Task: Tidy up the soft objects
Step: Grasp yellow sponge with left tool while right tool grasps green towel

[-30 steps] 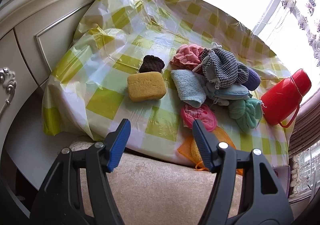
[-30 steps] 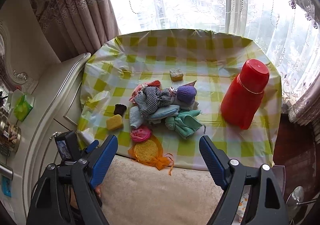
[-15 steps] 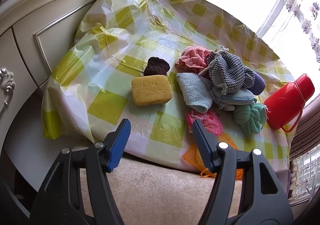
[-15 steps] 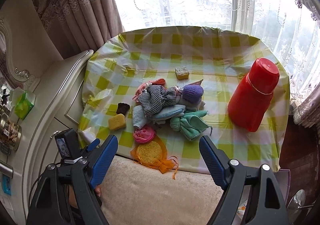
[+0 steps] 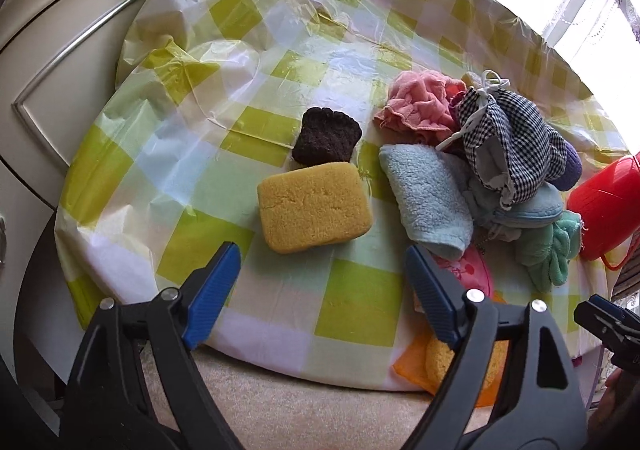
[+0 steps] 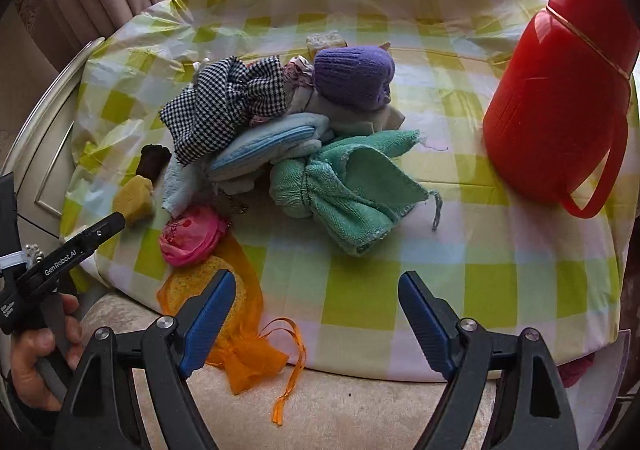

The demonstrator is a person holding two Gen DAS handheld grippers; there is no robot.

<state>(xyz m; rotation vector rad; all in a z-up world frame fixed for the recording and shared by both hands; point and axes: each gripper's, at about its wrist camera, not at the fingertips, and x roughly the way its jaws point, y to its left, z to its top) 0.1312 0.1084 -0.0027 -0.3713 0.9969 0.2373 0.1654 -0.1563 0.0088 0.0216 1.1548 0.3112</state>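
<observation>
Both tools hang wide and empty over the worktop (image 5: 352,314); the left tool (image 5: 320,282), jaws just widened, faces the yellow sponge (image 5: 314,206). The right tool (image 6: 316,310) hangs near the green towel (image 6: 348,186). Best straddle the sponge squarely before squeezing.

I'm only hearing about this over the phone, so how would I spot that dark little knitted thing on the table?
Find the yellow-green checked tablecloth, then the pile of cloths, and look on its cabinet side. There a yellow sponge block lies alone; the dark brown knitted piece touches its far edge. It is the only dark item, with a scalloped top.
</observation>
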